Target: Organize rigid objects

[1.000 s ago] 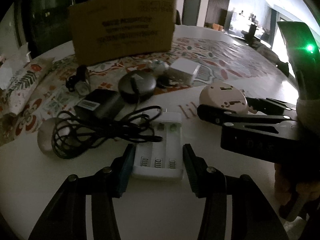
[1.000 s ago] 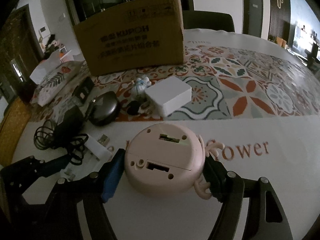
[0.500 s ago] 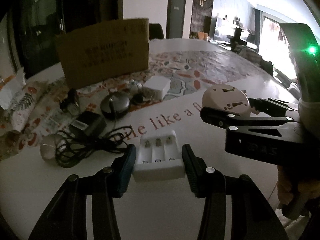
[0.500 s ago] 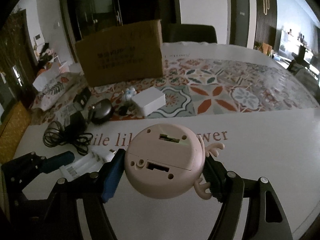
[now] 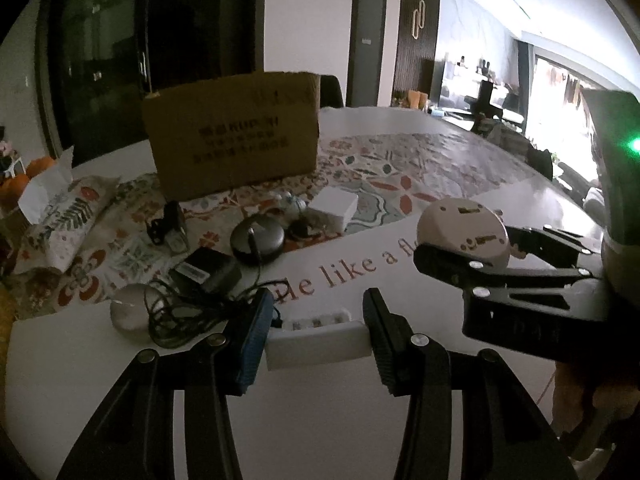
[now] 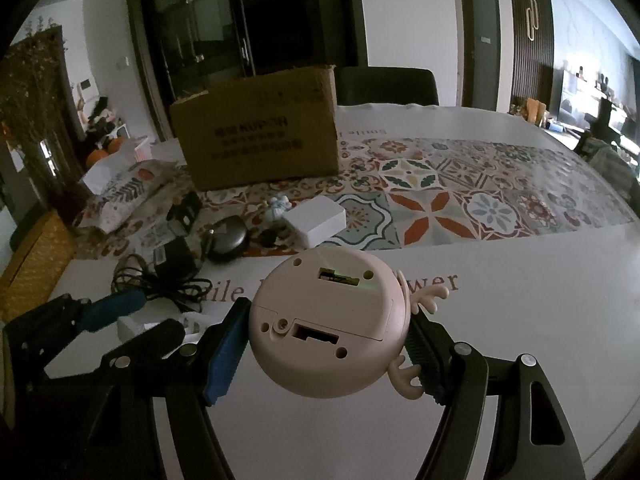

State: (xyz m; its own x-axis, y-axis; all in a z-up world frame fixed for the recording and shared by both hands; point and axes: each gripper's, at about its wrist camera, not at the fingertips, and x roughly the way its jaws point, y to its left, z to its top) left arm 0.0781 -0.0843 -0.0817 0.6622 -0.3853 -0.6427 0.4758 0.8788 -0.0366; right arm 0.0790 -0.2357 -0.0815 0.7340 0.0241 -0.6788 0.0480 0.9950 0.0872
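Note:
My left gripper (image 5: 318,340) is shut on a white battery charger (image 5: 316,340) and holds it lifted above the white table. My right gripper (image 6: 326,344) is shut on a round pink gadget with antlers (image 6: 328,320), underside up, also held above the table; it shows in the left wrist view (image 5: 464,232) at the right. The left gripper with the charger (image 6: 132,326) shows at the lower left of the right wrist view. A brown cardboard box (image 5: 234,144) stands at the back of the table (image 5: 320,420).
On the patterned runner and table lie a white box (image 5: 334,208), a black round device (image 5: 258,240), a black adapter with tangled cord (image 5: 206,276), a grey puck (image 5: 130,312), a small figurine (image 6: 278,206) and a floral tissue pack (image 5: 68,216).
Both grippers have risen and pulled back with their objects; the charger has left the table and the cardboard box and clutter look farther away.

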